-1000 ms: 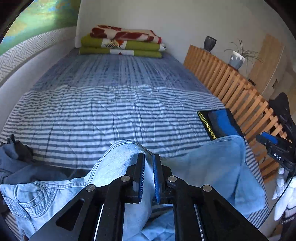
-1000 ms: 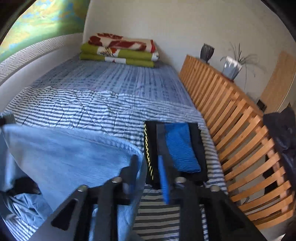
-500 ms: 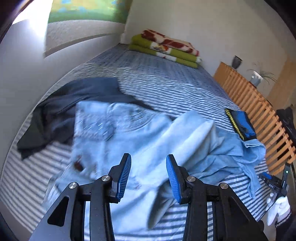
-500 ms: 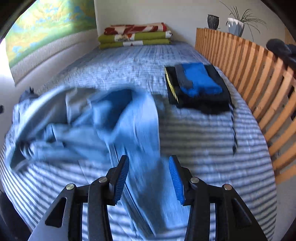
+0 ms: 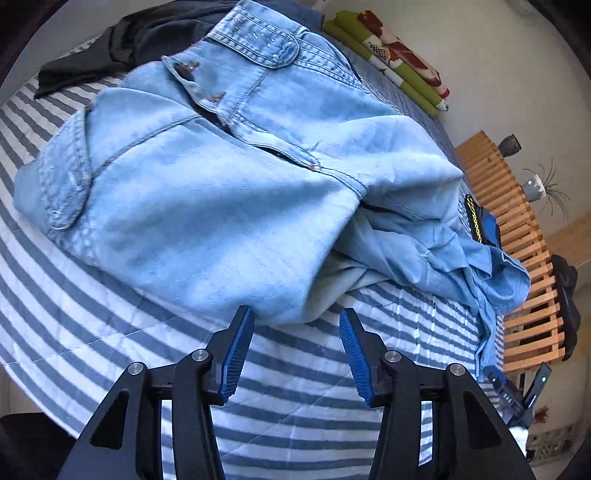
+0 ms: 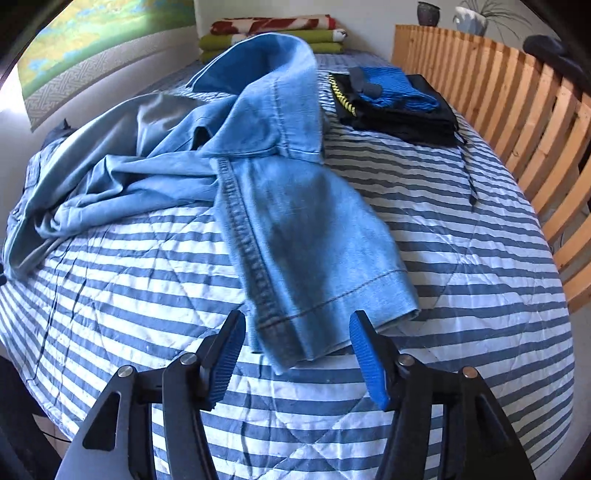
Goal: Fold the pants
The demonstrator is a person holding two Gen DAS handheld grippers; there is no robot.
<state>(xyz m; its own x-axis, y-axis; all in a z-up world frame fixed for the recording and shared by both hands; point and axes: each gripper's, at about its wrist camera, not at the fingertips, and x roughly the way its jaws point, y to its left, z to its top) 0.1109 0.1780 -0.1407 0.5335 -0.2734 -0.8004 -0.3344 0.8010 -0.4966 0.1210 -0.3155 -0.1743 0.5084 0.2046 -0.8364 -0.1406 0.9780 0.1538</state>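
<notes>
Light blue jeans point(image 5: 221, 177) lie crumpled on the striped bedspread point(image 5: 110, 350). The left wrist view shows their waistband and pockets at the top and a bunched fold just ahead of my left gripper point(image 5: 295, 350). Its jaws are opening; nothing is between the blue pads. In the right wrist view one leg of the jeans point(image 6: 306, 229) runs toward me, its hem lying just ahead of my right gripper point(image 6: 297, 360). Those jaws are opening too, and the hem's corner shows between the tips without touching the pads.
A folded black and blue garment point(image 6: 395, 107) lies at the right near a wooden slatted rail point(image 6: 517, 122). A dark garment point(image 5: 122, 44) sits beyond the waistband. Folded green and red blankets point(image 6: 273, 35) lie at the bed's far end.
Both grippers let go of the jeans, opened and dropped closer to the bed. The jeans fell from mid-air and now lie in a heap on the bedspread.
</notes>
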